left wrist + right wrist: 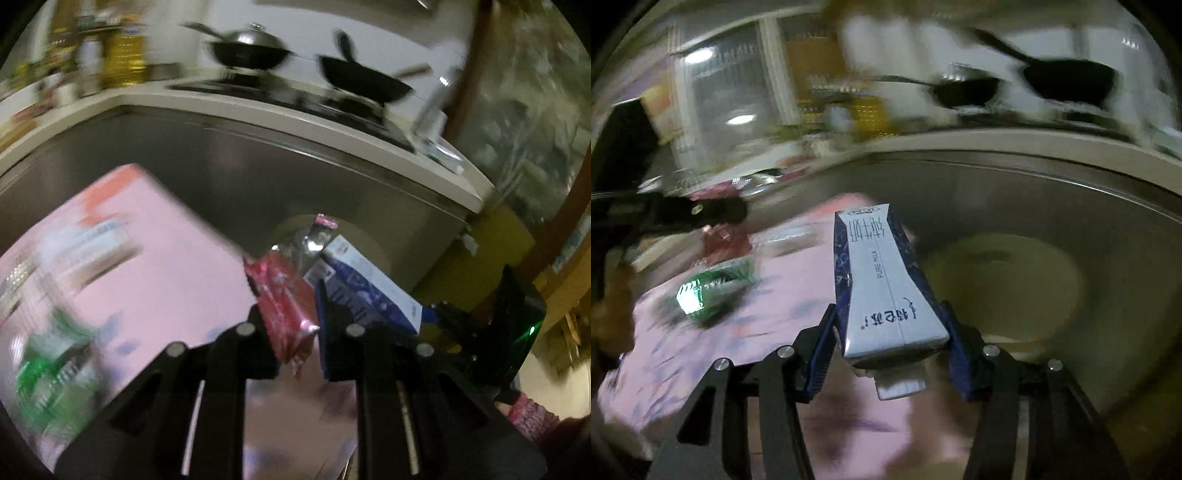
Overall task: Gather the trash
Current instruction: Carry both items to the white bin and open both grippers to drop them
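Crumpled red foil snack wrapper (286, 295) pinched between narrow jaws of left gripper (291, 328), held in the air above pink patterned cloth (166, 266). Blue-and-white milk carton marked "PURE MILK" (882, 288) clamped lengthwise in right gripper (890, 343), blue pads pressing both flanks, jaws half-spread. Carton just beside wrapper in left view, both near round pale bin opening (1008, 291). Green crumpled packet (713, 288) lying on cloth, apart. Steel cabinet front (258, 166) behind; two black woks (365, 81) on stove above, blurred.
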{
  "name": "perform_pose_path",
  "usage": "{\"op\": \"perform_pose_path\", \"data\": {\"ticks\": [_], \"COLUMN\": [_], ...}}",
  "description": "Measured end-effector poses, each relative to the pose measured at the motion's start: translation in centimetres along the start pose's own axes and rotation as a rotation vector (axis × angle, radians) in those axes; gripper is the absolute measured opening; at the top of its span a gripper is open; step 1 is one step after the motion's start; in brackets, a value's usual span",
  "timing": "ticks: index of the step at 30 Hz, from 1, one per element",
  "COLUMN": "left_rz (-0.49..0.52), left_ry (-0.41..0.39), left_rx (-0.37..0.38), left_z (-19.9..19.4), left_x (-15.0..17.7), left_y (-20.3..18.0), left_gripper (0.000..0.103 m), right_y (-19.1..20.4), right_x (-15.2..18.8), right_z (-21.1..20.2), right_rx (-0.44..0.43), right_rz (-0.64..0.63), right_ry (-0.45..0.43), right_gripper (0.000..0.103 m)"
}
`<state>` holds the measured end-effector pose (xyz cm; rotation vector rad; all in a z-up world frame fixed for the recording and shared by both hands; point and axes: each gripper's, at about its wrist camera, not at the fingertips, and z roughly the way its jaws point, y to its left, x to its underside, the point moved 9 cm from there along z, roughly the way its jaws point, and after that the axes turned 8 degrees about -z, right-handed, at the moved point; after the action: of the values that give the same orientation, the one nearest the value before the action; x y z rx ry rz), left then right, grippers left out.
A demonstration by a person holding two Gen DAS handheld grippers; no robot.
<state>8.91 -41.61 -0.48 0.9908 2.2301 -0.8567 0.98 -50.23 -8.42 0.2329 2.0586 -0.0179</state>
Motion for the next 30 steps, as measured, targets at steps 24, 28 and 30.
{"op": "perform_pose_path", "data": {"ticks": [24, 28, 30], "left_rz": [-0.092, -0.136, -0.182], "left_ry": [0.053, -0.036, -0.049], "left_rx": [-0.09, -0.084, -0.101], "left_z": [8.9, 1.4, -2.1], "left_x": [-1.6, 1.1, 3.5], "left_y": [0.2, 3.5, 6.3], "left_gripper": [0.037, 0.038, 0.038], "right_y": [-6.7, -3.2, -0.4], "right_x": [-3.0, -4.8, -5.2], "right_z": [3.1, 3.6, 4.1], "right_rx": [0.123, 0.033, -0.039], "right_rz": [0.154, 0.128, 0.103], "right_ry": [0.04, 0.011, 0.013], "right_gripper": [0.065, 0.064, 0.062]}}
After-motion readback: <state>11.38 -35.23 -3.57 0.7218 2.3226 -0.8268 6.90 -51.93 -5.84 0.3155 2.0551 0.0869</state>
